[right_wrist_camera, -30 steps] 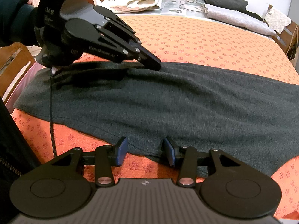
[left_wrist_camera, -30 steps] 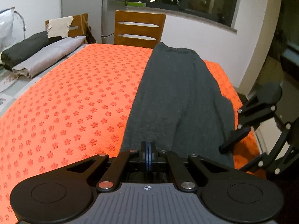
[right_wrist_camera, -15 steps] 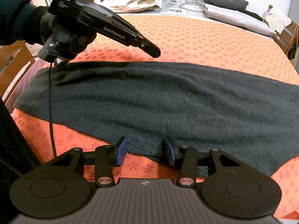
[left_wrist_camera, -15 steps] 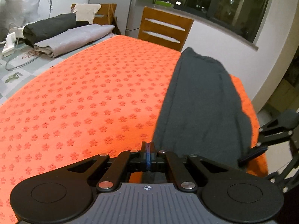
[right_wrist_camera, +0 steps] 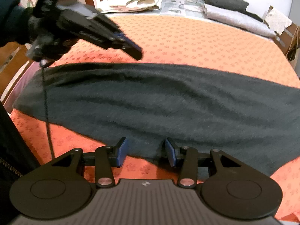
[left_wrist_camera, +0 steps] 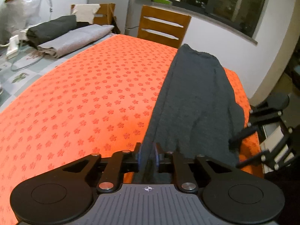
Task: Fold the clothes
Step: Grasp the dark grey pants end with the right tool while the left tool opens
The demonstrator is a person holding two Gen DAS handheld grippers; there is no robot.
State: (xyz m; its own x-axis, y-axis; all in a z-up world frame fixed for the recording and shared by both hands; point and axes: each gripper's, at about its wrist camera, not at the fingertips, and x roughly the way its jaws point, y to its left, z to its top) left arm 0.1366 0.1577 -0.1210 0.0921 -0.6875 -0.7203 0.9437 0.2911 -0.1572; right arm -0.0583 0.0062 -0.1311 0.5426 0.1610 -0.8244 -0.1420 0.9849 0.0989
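An orange flowered cloth [left_wrist_camera: 90, 97] covers the bench, with folded clothes [left_wrist_camera: 75, 37] stacked at its far end. A dark grey garment [right_wrist_camera: 159, 103] lies stretched along the near edge. The left gripper [left_wrist_camera: 148, 154] has just been opening, jaws narrow, with the garment's edge between them. The right gripper [right_wrist_camera: 146, 151] hovers with jaws half open over the garment's near hem.

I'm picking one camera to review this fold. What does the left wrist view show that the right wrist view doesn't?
Only the left wrist view: a wooden chair, the dark window, and the left tongs, which have just been opening, with garment cloth between them. Only the right wrist view: the open right tongs at the garment's near edge and a person's dark sleeve. Both: the dark grey garment on the orange cloth and the folded clothes beyond.
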